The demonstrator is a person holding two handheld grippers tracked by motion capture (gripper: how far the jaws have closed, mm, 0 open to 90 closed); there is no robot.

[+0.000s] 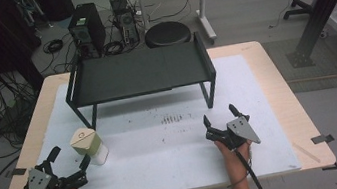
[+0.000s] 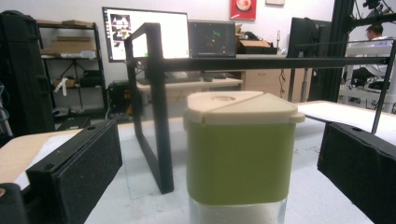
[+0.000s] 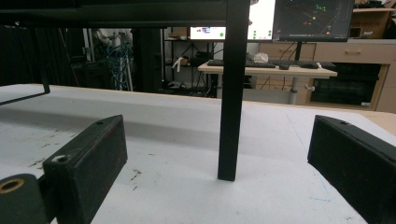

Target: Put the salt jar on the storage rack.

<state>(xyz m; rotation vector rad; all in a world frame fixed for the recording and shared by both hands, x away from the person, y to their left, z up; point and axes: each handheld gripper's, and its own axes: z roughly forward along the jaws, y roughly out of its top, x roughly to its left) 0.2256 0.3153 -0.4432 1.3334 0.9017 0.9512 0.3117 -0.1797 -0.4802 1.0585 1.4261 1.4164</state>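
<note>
Both grippers are resting near the desk's front edge, jaws spread wide and gripping nothing. Ahead of the left gripper [image 1: 70,165], a green container [image 1: 87,146] with a cream lid [image 2: 240,108] is standing upright toward the front-left corner; in the left gripper view it is sitting between the pads [image 2: 88,170], seemingly touching neither. Facing the right gripper [image 1: 221,116], a black shelf rack [image 1: 139,72] is standing toward the desk's far edge, its front-right leg [image 3: 232,88] planted straight ahead.
</note>
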